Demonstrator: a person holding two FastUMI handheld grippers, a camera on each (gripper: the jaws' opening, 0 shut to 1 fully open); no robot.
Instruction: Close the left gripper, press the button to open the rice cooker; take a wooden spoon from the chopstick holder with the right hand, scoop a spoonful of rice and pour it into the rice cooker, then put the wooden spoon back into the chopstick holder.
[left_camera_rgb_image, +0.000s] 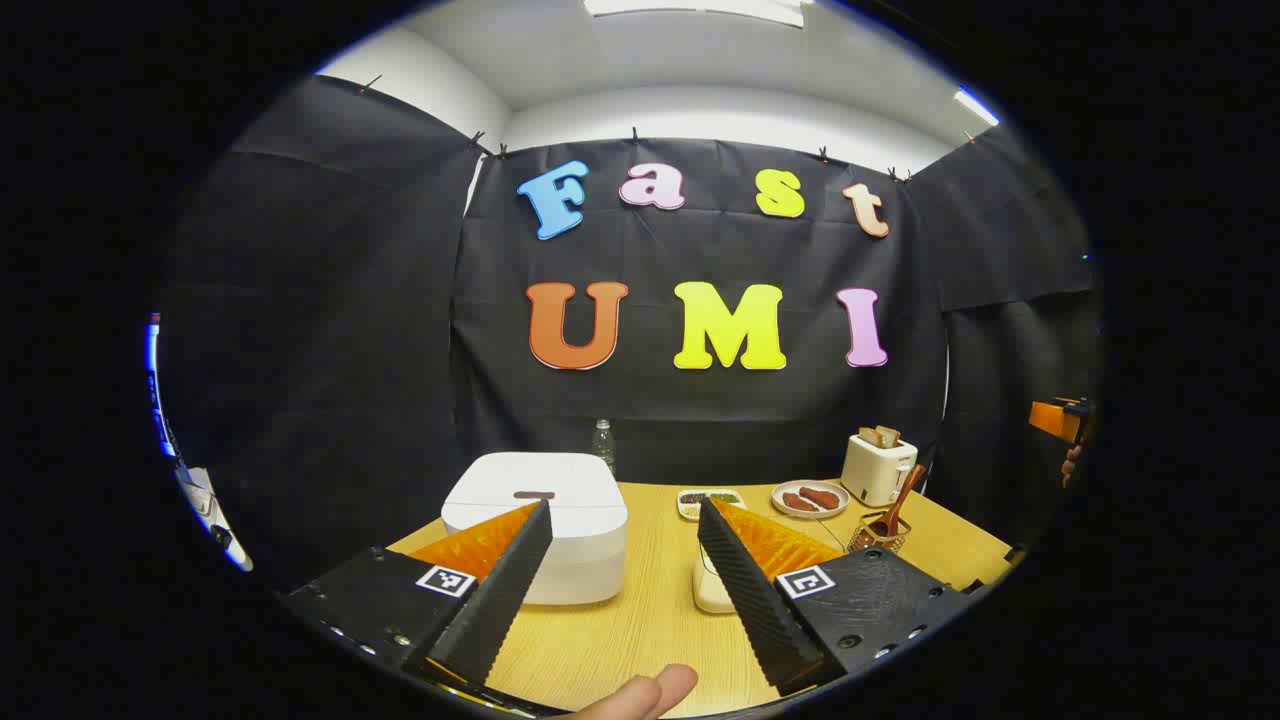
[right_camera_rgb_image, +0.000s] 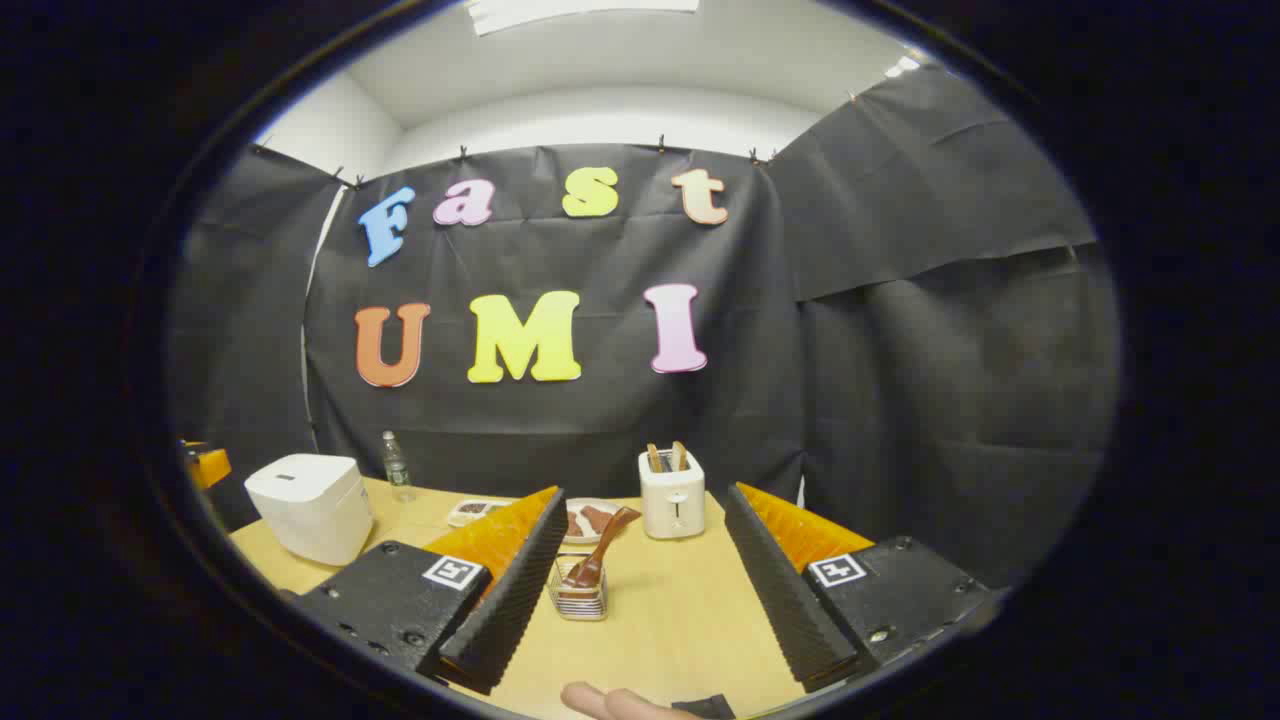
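The wooden tabletop (left_camera_rgb_image: 640, 620) carries everything in the booth. Largest on it is the white rice cooker (left_camera_rgb_image: 540, 520), lid down, toward the left end; in the left gripper view it sits just beyond the left finger. The left gripper (left_camera_rgb_image: 625, 580) hovers above the near edge with its fingers spread wide apart, holding nothing. The right gripper (right_camera_rgb_image: 640, 590) likewise has its fingers wide apart and empty, hanging over the right part of the tabletop. A white toaster (right_camera_rgb_image: 671, 494) with bread slices in it stands near the back. Beside it lies a plate (left_camera_rgb_image: 810, 498) of reddish food, and a small tray (left_camera_rgb_image: 708, 500). The wire chopstick holder (right_camera_rgb_image: 578, 592) stands just ahead of the right gripper's left finger, the wooden spoon (right_camera_rgb_image: 604, 548) leaning out of it. A small bottle (right_camera_rgb_image: 396, 466) stands at the back wall.
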